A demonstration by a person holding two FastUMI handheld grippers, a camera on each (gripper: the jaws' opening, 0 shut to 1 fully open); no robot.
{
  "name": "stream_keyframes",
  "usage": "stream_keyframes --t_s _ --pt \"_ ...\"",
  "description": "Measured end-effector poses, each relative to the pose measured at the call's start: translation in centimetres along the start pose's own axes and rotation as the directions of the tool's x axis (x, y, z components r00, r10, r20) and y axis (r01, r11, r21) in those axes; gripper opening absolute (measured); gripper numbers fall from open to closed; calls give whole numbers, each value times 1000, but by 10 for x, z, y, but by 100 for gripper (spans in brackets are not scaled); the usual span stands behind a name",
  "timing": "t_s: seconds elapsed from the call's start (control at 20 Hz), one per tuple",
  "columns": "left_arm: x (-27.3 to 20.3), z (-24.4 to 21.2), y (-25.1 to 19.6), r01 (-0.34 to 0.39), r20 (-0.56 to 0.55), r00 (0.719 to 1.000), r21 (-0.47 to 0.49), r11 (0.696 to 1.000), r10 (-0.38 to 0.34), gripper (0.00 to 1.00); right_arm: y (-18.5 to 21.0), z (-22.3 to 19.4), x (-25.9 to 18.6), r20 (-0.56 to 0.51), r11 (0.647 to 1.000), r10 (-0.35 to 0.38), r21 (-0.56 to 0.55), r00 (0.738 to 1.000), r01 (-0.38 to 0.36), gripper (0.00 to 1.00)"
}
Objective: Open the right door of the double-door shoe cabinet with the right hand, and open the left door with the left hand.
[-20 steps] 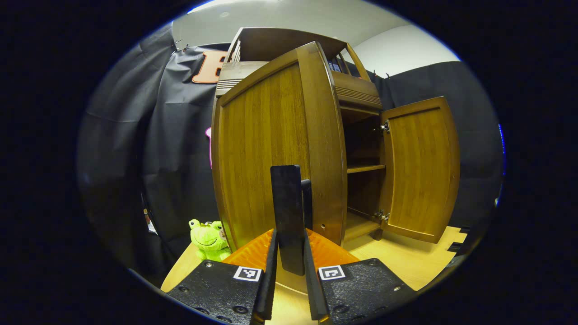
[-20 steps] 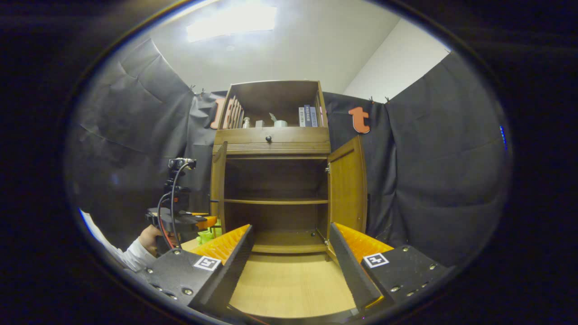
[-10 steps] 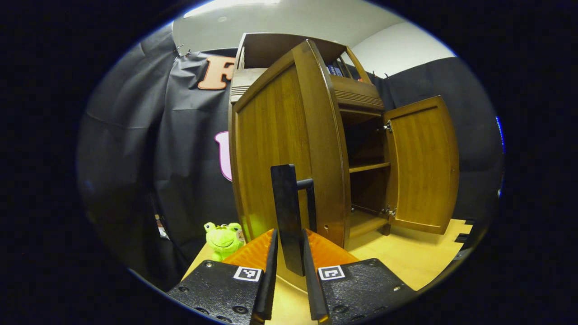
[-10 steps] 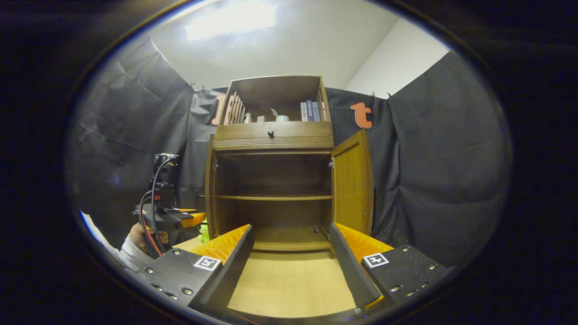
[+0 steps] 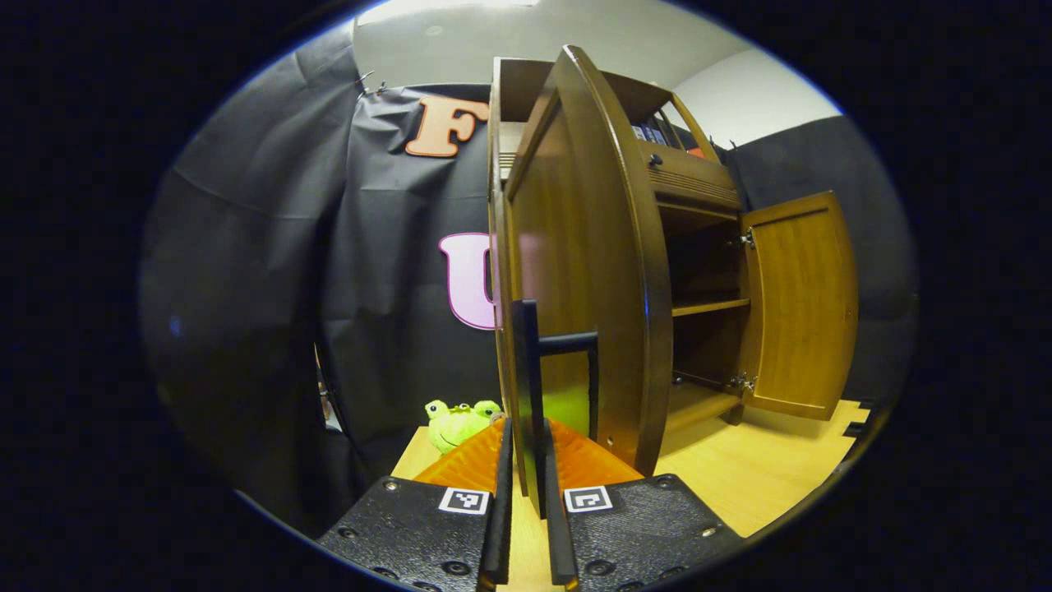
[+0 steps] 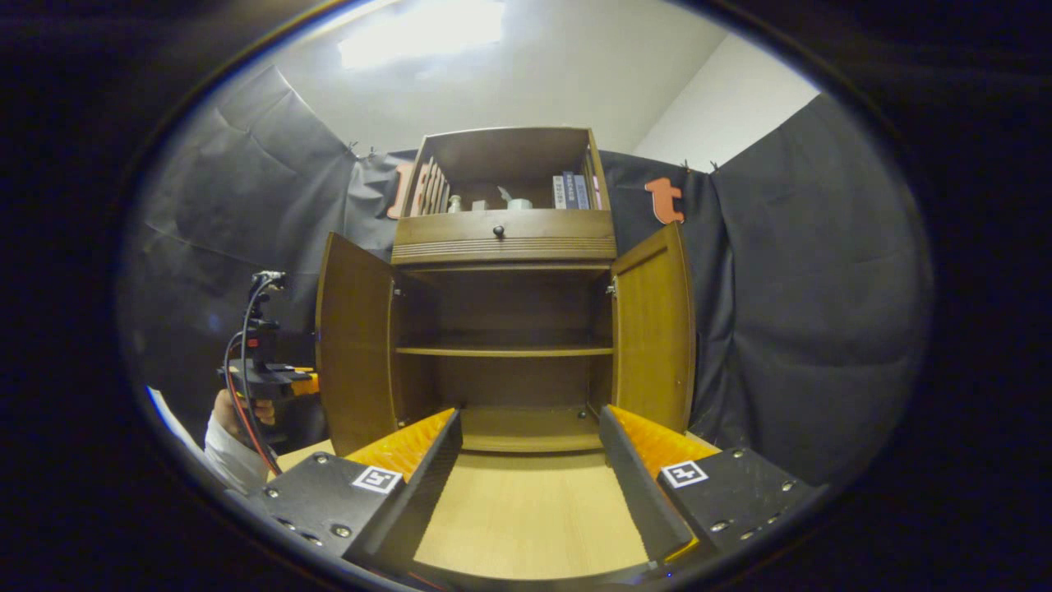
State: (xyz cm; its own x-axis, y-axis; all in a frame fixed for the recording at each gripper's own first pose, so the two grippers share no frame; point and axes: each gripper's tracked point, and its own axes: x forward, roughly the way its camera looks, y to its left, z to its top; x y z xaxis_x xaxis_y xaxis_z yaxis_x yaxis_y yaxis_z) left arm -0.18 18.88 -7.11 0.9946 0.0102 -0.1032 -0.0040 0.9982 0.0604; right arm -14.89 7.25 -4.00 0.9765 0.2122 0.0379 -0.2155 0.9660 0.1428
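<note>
**Both cabinet doors stand open, left handle pinched**

In the left gripper view the left gripper [image 5: 526, 493] has its jaws pressed onto the dark bar handle [image 5: 532, 386] of the left door [image 5: 575, 271], which stands edge-on at 12 o'clock. The right door [image 5: 801, 304] hangs open at 3 o'clock. A green frog toy [image 5: 456, 423] sits on the floor at 7 o'clock. In the right gripper view the right gripper [image 6: 526, 469] has its jaws spread wide and empty, facing the shoe cabinet [image 6: 505, 238] at 12 o'clock
</note>
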Motion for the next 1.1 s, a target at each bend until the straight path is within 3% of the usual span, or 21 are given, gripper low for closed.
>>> stream_keyframes --t_s 0.3,0.35,0.45,0.55,0.6,0.75,0.95,1.0,1.1 --pt "1 0 26 84 4 996 -25 996 -84 19 13 -1 11 -7 1000 -1 -14 1000 1 94" --pt "-1 -1 30 96 8 995 -16 995 -96 39 15 0 13 -9 1000 -1 -16 1000 1 94" --pt "0 -3 34 118 -1 993 -22 993 -118 39 21 -1 18 -10 1000 1 -20 1000 -1 95" --pt "0 -2 35 119 0 993 -18 993 -119 46 26 -3 23 -15 1000 7 -26 1000 -7 95" --pt "-2 -2 37 108 1 994 -14 994 -108 43 29 -6 25 -20 999 11 -31 1000 -12 99" --pt "-20 9 29 112 32 993 6 994 -112 62 32 -8 28 -25 999 19 -35 999 -20 95" --pt "-42 30 35 9 91 996 26 1000 -11 75 33 -11 26 -26 999 39 -34 999 -39 99" --pt "-46 31 34 -16 84 996 21 1000 14 81 31 -11 23 -23 998 43 -34 999 -43 95" --pt "-53 35 33 -77 75 994 16 997 75 84 25 -7 20 -6 999 42 -24 999 -42 99"
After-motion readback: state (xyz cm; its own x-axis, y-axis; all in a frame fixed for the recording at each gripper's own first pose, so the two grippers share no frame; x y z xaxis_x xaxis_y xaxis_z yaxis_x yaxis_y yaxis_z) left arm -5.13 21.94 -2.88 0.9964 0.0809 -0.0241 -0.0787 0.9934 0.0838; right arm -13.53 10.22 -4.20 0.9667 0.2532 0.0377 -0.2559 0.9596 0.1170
